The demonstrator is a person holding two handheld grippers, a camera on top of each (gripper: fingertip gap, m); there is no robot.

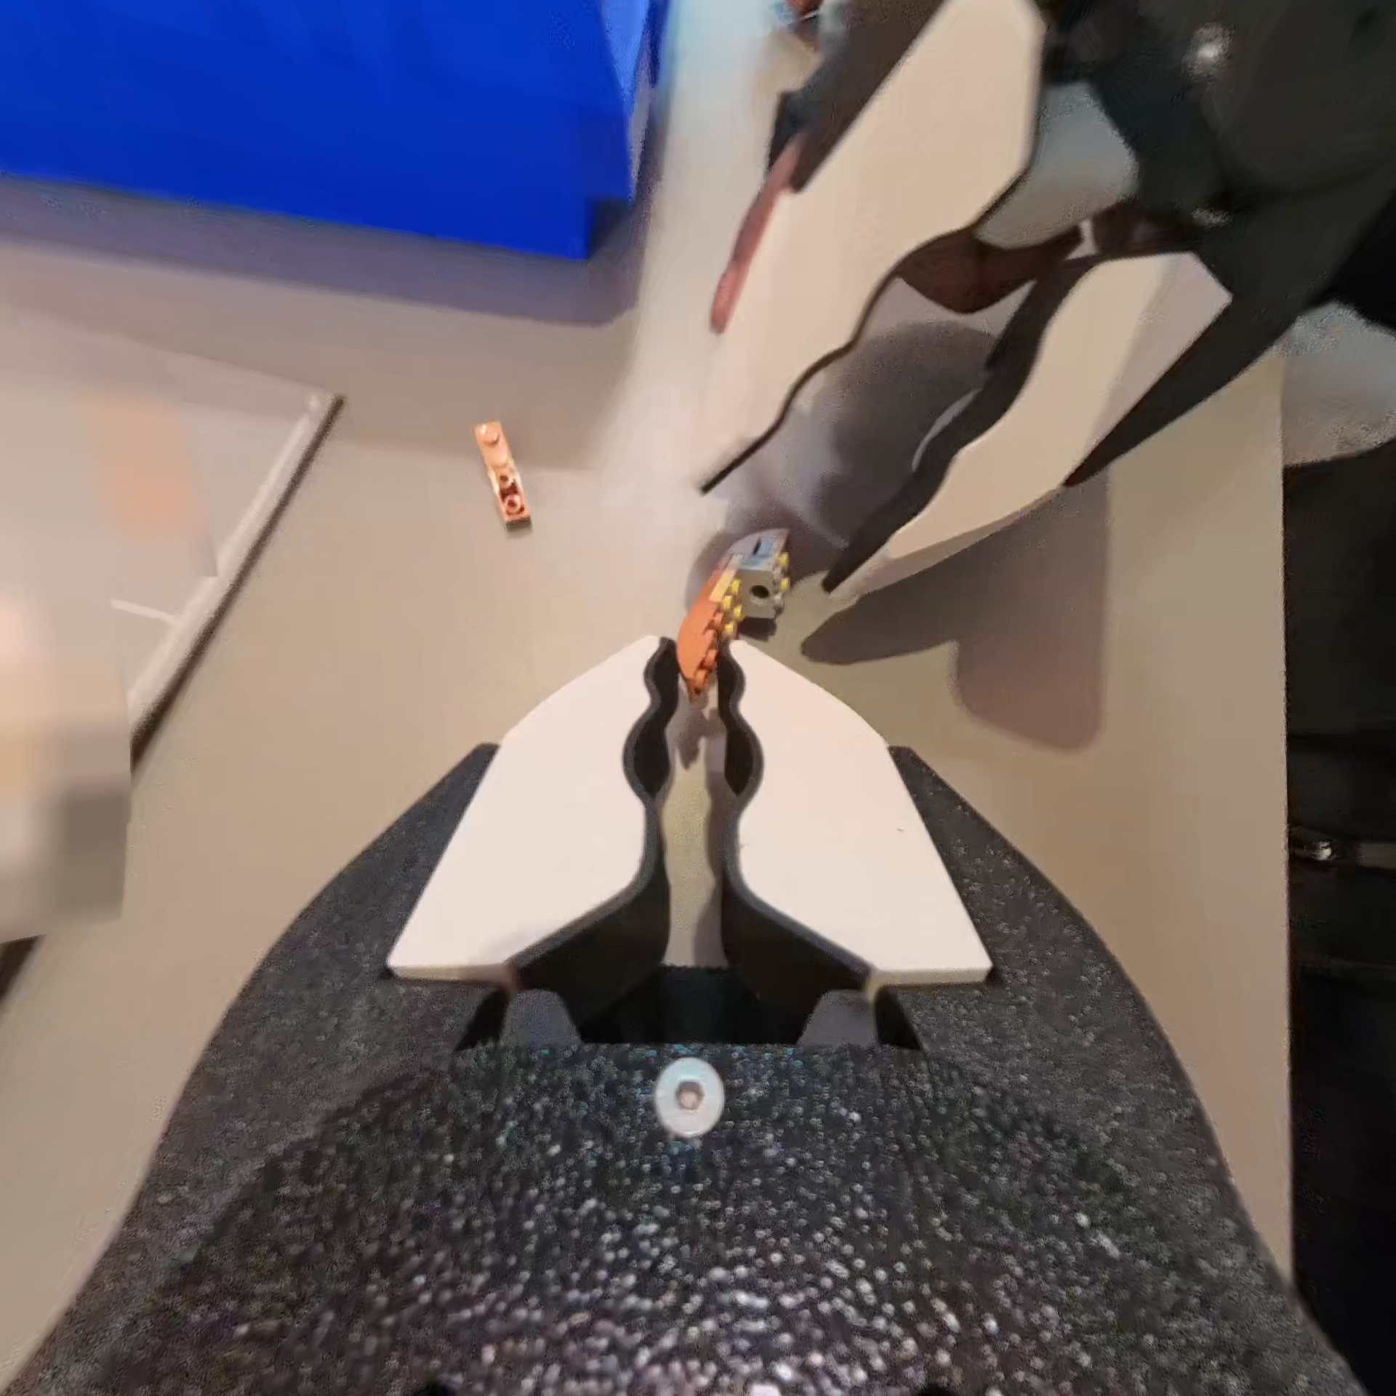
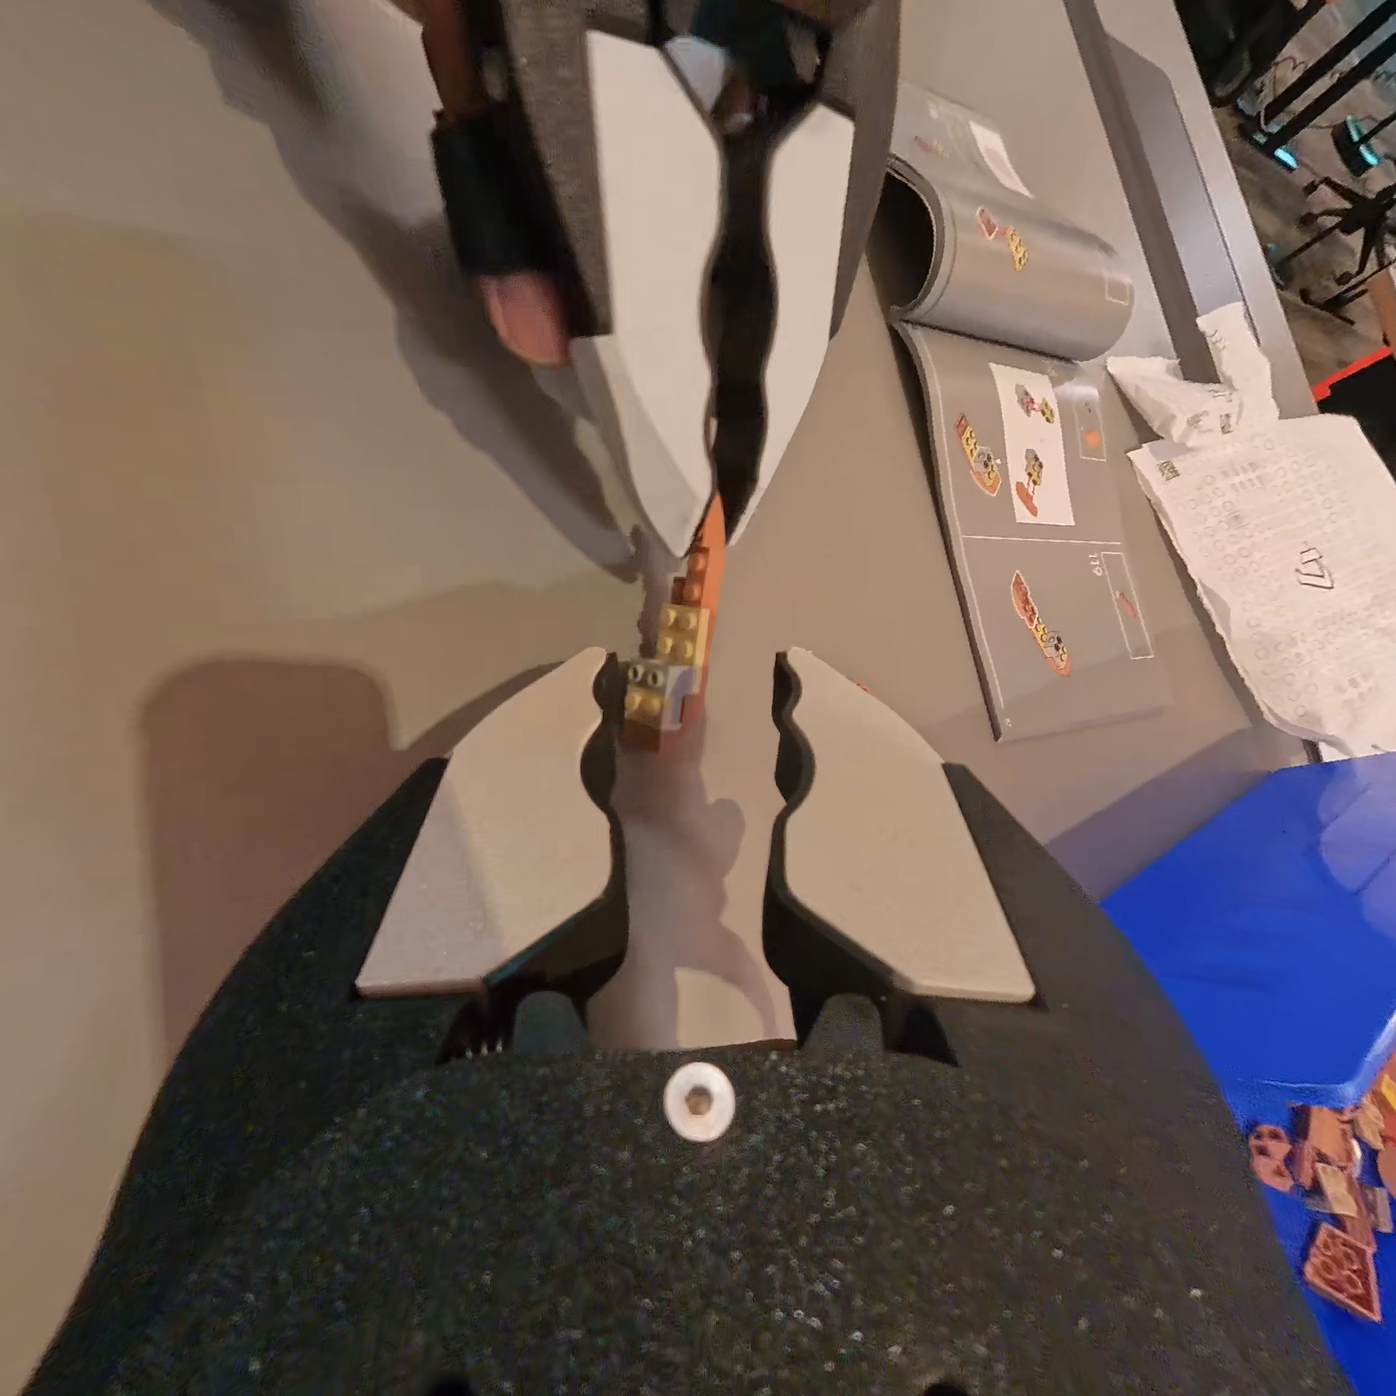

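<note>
My left gripper [image 1: 696,653] is shut on the orange end of a small brick assembly [image 1: 706,627]: a long orange plate with yellow studded bricks and a grey block at its far end [image 1: 763,585]. It holds it above the table. In the right wrist view the left gripper [image 2: 710,521] comes in from the top, pinching the plate's tip. My right gripper [image 2: 695,668] is open around the assembly's grey and yellow end [image 2: 653,699]. That end lies close to its left finger [image 2: 529,755]; the right finger [image 2: 869,755] stands well apart. The right gripper also shows in the left wrist view [image 1: 769,535].
A loose orange piece [image 1: 502,483] lies on the beige table [image 1: 378,680]. A blue bin [image 2: 1246,944] with loose bricks [image 2: 1345,1193] stands at the right. An open instruction booklet [image 2: 1057,566] and crumpled paper sheets [image 2: 1284,544] lie beyond. A white tray edge [image 1: 227,544] is at the left. The tips of both grippers are at nearly the same place. My right tips are roughly 7 cm from the loose orange piece [image 1: 502,483].
</note>
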